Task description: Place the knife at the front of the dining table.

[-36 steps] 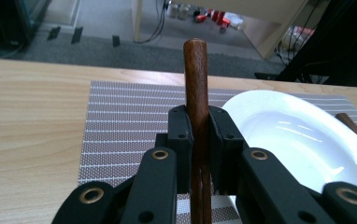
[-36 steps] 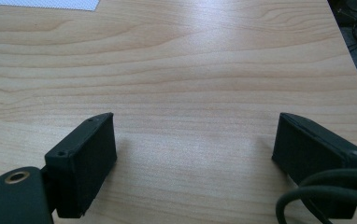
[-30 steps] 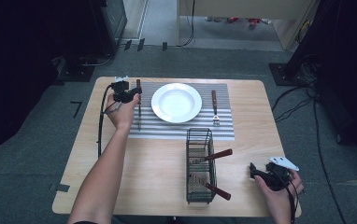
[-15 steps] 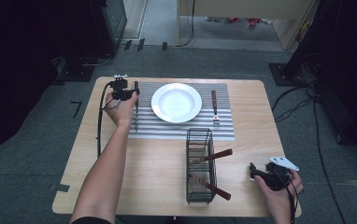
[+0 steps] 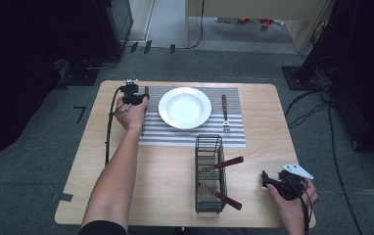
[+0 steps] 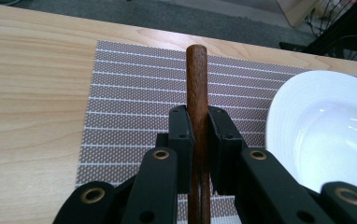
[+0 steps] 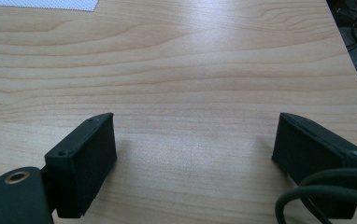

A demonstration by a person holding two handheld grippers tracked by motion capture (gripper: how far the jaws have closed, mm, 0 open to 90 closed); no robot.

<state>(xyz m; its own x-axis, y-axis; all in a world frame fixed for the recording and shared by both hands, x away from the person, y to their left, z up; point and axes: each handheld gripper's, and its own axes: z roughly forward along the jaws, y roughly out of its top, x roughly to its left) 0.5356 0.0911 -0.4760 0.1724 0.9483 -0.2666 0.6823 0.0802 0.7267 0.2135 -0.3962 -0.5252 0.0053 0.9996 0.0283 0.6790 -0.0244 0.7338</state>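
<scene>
1. The left gripper [image 5: 135, 96] sits at the far left edge of the striped placemat [image 5: 175, 132]. Its jaws are clenched on the brown wooden handle [image 6: 197, 88] of a piece of cutlery [image 5: 144, 110].
2. In the left gripper view, the handle rises straight up between the two black jaws. Its rounded end stands clear above the pads, over the grey mesh of the placemat.
3. That cutlery lies along the left strip of the placemat, just beside the white plate [image 5: 185, 107]. Which kind of utensil it is cannot be told, since the hand and gripper cover most of it.
4. The plate rests in the middle of the placemat. Its rim [image 6: 279, 116] curves close to the right of the gripped handle in the left gripper view.
5. A fork [image 5: 225, 113] with a wooden handle lies on the right side of the placemat, prongs pointing toward the person, apart from the plate.
6. A black wire cutlery basket [image 5: 209, 174] stands on the wooden worktop [image 5: 165, 181] just in front of the placemat. Two more wooden-handled utensils stick out of its right side.
7. The right gripper [image 5: 278, 182] rests in the person's hand at the near right corner of the worktop, well apart from the basket.
8. In the right gripper view, its jaws are released and stand wide apart over bare wood, with nothing between them.
</scene>
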